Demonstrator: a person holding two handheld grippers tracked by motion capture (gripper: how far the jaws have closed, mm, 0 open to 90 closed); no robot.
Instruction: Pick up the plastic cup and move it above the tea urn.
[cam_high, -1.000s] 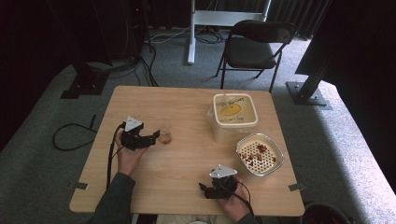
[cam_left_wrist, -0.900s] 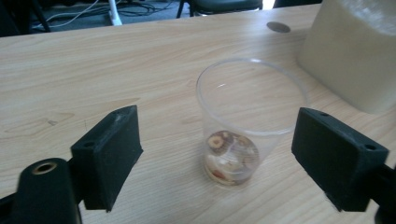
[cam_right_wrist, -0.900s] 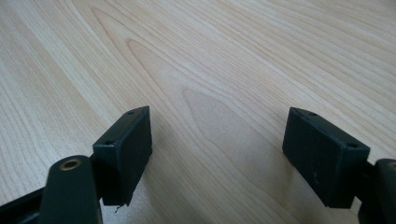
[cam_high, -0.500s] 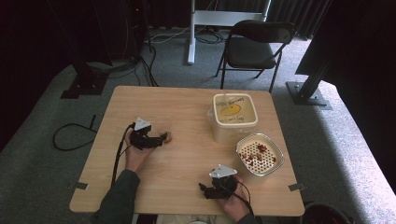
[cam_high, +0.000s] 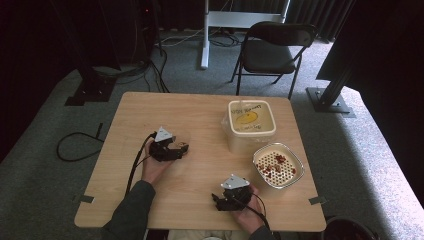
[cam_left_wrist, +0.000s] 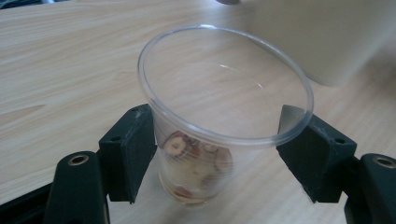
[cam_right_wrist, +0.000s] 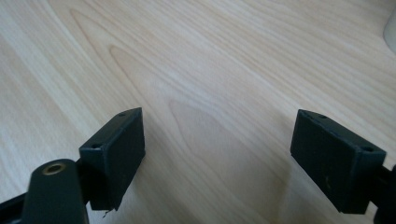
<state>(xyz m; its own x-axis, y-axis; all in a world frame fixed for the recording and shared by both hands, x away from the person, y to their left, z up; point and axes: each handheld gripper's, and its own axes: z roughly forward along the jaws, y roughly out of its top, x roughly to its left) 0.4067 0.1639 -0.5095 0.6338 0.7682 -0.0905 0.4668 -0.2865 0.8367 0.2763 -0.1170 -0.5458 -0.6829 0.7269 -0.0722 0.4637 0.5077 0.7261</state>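
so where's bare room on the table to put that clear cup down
The far left of the table, behind the left gripper and its clear cup, is bare wood. So is the middle strip between that gripper and the right gripper. The right side is crowded: the lidded tub and the perforated dish stand close together.

Between the left gripper's (cam_left_wrist: 219, 154) matt black plastic jaws, a clear, glossy plastic cup (cam_left_wrist: 219, 126) is seen — beneath it, smooth pale wood-grain table (cam_left_wrist: 60, 60).

Dim room, daylight patch from the right, soft shadows, slightly blurry close-ups
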